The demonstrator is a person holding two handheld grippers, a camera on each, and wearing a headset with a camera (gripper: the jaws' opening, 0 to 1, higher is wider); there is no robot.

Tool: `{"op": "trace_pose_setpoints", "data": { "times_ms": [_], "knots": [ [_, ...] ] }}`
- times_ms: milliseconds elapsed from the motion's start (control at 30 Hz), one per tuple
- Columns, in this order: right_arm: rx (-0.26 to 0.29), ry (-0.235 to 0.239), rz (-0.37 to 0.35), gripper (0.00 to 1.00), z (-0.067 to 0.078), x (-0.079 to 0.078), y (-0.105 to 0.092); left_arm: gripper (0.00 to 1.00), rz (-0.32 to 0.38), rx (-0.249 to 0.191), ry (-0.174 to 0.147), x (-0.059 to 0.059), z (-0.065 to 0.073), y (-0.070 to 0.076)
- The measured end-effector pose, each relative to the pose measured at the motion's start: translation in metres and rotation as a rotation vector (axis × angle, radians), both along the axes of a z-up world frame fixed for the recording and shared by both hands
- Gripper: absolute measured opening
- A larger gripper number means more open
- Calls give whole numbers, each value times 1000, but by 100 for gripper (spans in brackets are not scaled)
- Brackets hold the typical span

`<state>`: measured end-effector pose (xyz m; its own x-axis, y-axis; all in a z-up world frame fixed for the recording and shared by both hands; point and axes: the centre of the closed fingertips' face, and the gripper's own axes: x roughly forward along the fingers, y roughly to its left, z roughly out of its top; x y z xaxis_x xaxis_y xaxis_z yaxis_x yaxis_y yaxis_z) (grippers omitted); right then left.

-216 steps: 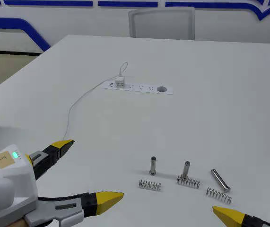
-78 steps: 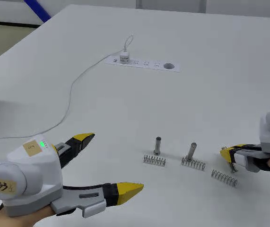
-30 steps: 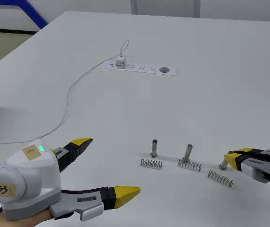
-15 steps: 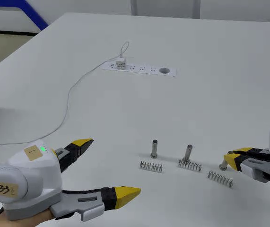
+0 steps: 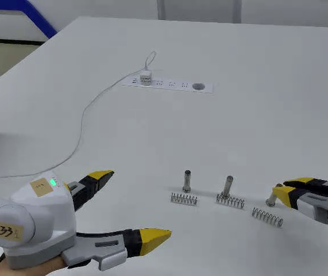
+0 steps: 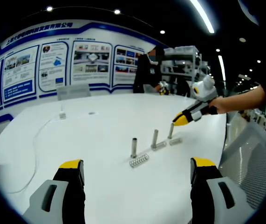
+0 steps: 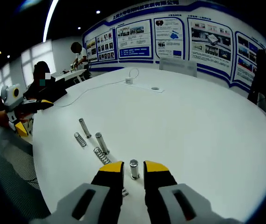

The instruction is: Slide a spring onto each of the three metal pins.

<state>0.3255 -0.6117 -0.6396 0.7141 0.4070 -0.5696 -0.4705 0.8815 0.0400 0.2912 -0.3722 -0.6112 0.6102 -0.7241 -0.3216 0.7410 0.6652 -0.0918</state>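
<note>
right gripper (image 5: 291,188) jaws slightly apart astride upright right pin (image 7: 134,169). left gripper (image 5: 136,202) jaws wide, empty. advise: back off straight, avoid toppling pin; near spring (image 5: 266,217) next.

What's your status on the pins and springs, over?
Left gripper open, empty, hovering near-left. Right gripper, jaws slightly apart around the upright rightmost pin. Three springs loose on the table, none on a pin. Cable, power strip well clear.

Three silver pins (image 5: 186,180) (image 5: 227,187) (image 5: 272,199) stand in a row (middle one leaning); three coil springs (image 5: 184,199) (image 5: 230,201) (image 5: 266,217) lie flat just before them.
</note>
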Motion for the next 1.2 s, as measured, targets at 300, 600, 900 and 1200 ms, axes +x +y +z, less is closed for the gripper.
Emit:
{"op": "trace_pose_setpoints", "data": {
  "times_ms": [300, 600, 900, 1200],
  "knots": [
    [-75, 34, 124, 21, -27, -30, -3, 96, -2, 5, 0, 0, -1, 0],
    [-160, 45, 267, 21, -49, -31, 16, 96, -1, 13, 3, 0, -2, 0],
    [-163, 101, 322, 20, -65, -29, 14, 96, 12, 10, 6, 1, -2, 3],
    [-126, 113, 322, 14, -65, -28, 15, 96, 12, 41, 12, 1, -8, 4]
  ]
}}
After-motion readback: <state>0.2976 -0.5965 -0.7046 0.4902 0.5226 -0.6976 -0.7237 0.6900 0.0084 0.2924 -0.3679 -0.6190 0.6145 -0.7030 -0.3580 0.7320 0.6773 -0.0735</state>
